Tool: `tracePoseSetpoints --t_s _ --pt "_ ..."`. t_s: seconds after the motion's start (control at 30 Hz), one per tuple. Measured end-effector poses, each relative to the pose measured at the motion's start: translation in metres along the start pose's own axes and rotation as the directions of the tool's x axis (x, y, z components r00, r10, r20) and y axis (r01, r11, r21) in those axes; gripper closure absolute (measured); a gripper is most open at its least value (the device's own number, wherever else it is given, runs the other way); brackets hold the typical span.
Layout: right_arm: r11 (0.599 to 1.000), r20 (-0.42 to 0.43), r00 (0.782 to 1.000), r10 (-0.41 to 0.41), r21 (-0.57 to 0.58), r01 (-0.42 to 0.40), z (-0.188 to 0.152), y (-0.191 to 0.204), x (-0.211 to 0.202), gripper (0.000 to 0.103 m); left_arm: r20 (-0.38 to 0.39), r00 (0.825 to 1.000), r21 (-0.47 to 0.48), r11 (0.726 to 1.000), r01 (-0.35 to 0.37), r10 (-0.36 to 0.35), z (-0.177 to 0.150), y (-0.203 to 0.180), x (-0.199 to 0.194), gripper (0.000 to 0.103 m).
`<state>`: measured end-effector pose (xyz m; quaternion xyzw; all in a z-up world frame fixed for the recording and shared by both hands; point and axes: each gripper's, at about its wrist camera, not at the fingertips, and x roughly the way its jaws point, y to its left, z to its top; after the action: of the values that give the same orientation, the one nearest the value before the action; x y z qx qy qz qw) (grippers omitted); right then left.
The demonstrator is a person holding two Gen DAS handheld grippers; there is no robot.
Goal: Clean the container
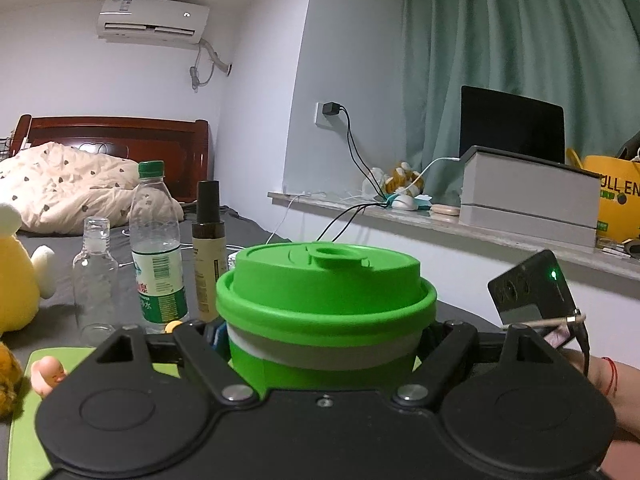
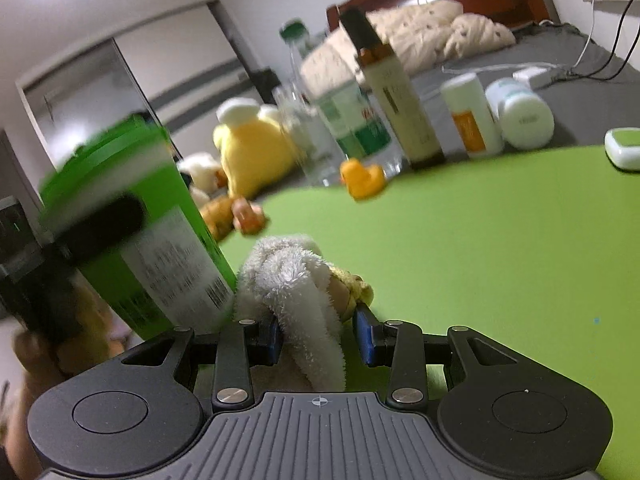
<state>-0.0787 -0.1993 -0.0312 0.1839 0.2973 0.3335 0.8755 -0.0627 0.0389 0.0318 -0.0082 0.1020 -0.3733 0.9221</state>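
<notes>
A bedroom, with a green mat (image 2: pixel 480 260) laid on the bed; our left claw (image 1: pixel 324 344) is clamped round the green tub (image 1: pixel 326 304), lid on, held upright above the mat. In the right view the tub (image 2: pixel 132 224) stands left of our right claw (image 2: pixel 316 340), which pinches a white cloth (image 2: pixel 296 292) just beside the tub's wall, so we judge the wipe runs leftward; bottles (image 2: pixel 400 92) stand well behind

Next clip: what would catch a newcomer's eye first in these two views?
The bright green container fills the middle of the left wrist view, clamped in the left gripper. In the right wrist view, the right gripper holds a fluffy white cloth right beside that container, above a lime-green mat with a yellow rubber duck at its far edge.
</notes>
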Motion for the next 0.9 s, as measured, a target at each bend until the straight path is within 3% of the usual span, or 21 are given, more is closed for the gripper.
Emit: tracePoseSetpoints --t_s 0.3,0.37,0.6,0.9 --pt "0.999 0.03 0.999 0.038 0.037 -0.039 -0.001 -0.005 -0.014 0.066 0.005 1.0 -0.015 1.0 -0.009 0.01 0.001 0.004 -0.001 0.023" --pt "0.994 0.089 0.992 0.088 0.056 -0.093 0.005 -0.006 -0.028 0.066 0.006 1.0 -0.014 1.0 -0.016 0.016 0.0 0.004 -0.001 0.023" --pt "0.976 0.163 0.968 0.191 0.077 -0.205 0.011 -0.01 -0.044 0.066 0.01 1.0 -0.016 1.0 -0.02 0.02 0.0 0.004 0.002 0.023" --pt "0.99 0.077 0.989 0.127 0.05 -0.131 0.002 -0.008 -0.021 0.066 0.013 1.0 -0.019 1.0 -0.023 0.023 0.0 0.004 0.004 0.023"
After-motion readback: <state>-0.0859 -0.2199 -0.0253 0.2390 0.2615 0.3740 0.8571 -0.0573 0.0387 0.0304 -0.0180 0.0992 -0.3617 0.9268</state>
